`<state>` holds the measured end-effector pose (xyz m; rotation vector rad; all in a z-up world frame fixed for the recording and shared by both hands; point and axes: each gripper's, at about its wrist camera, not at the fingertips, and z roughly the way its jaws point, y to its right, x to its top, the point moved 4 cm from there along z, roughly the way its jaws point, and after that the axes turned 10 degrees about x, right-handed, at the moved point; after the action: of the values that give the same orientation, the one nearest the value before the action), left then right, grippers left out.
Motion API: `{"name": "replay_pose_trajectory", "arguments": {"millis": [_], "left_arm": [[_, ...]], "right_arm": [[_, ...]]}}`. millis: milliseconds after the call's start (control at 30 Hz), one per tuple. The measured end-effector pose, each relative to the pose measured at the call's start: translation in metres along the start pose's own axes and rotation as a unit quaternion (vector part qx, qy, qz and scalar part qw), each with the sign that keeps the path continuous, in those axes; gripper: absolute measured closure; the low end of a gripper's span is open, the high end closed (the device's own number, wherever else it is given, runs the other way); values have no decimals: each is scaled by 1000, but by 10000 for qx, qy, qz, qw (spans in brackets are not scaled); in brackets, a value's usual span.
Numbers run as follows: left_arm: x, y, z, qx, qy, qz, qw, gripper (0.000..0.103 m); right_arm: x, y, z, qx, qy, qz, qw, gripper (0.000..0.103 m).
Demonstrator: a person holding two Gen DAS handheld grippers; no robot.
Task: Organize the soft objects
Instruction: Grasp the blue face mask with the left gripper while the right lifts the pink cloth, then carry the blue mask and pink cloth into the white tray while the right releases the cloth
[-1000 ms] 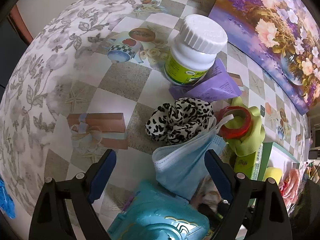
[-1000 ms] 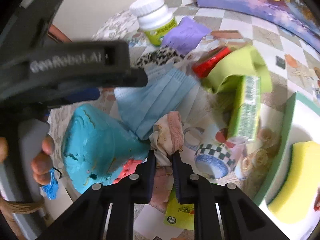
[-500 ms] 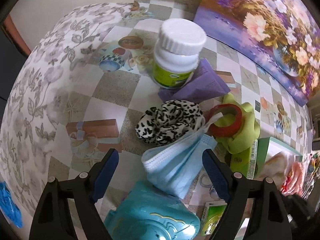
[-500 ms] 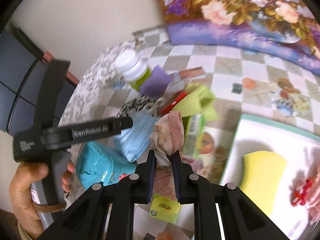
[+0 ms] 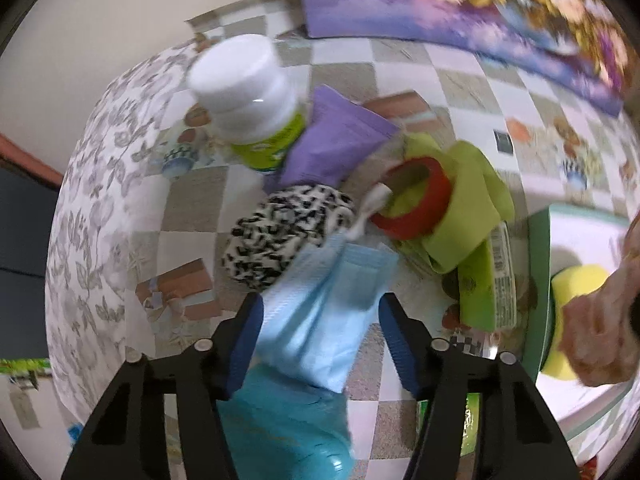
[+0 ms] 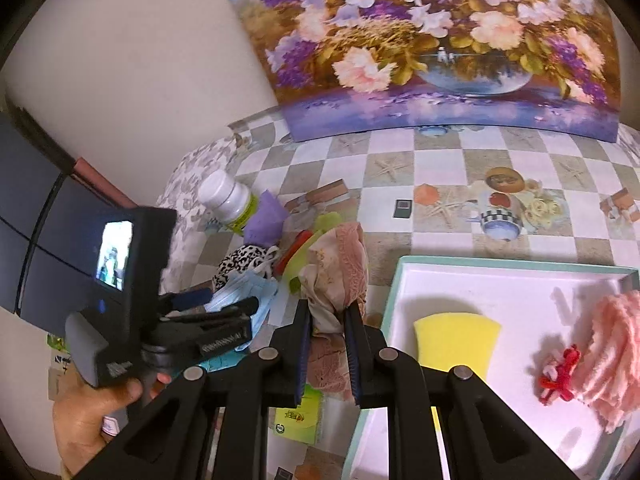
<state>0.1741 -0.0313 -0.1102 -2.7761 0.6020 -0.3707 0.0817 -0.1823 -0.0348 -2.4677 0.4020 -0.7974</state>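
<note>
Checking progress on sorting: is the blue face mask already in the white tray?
No, the blue face mask lies on the table between the left tongs, outside the white tray.

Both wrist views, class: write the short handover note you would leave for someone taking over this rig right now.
Right gripper: shut on the pink lace cloth, lifted beside the tray.
Left gripper: jaws closing around the blue face mask; pads not yet pressing.
Done: yellow sponge, pink fluffy cloth and red yarn piece are in the tray.
Left: drop the lace cloth in, then the mask, leopard scrunchie and green cloth.
</note>
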Motion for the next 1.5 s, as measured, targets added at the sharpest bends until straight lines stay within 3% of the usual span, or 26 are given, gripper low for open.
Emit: {"name": "replay_pose_trajectory", "arguments": {"millis": [67, 167, 300, 367, 500, 733, 967, 1300, 1500], "left_arm": [[0, 9, 4, 114, -29, 164, 9998, 44], [0, 18, 10, 258, -78, 332, 9991, 58], [0, 23, 18, 449, -112, 407, 9981, 69], [2, 22, 18, 416, -88, 367, 9984, 79], [4, 17, 13, 291, 5, 195, 9994, 87], [9, -2, -9, -199, 281, -247, 9991, 89], [14, -22, -55, -520, 855, -621, 9930, 89], [11, -29, -116, -641, 1592, -723, 9825, 89], [3, -10, -150, -843, 1949, -526, 9758, 88]], "right_arm": [[1, 3, -3, 11, 21, 38, 10000, 86], [1, 6, -4, -10, 26, 57, 10000, 86], [1, 9, -6, 3, 45, 108, 9999, 86], [1, 10, -7, 5, 57, 126, 9999, 86], [2, 11, -9, 26, 82, 152, 9998, 86], [2, 13, -16, 44, 165, 212, 9996, 86], [4, 15, -29, 51, 320, 263, 9991, 86], [5, 30, -61, -46, 689, 423, 9967, 86], [3, 47, -93, -425, 968, 568, 9928, 86]]}}
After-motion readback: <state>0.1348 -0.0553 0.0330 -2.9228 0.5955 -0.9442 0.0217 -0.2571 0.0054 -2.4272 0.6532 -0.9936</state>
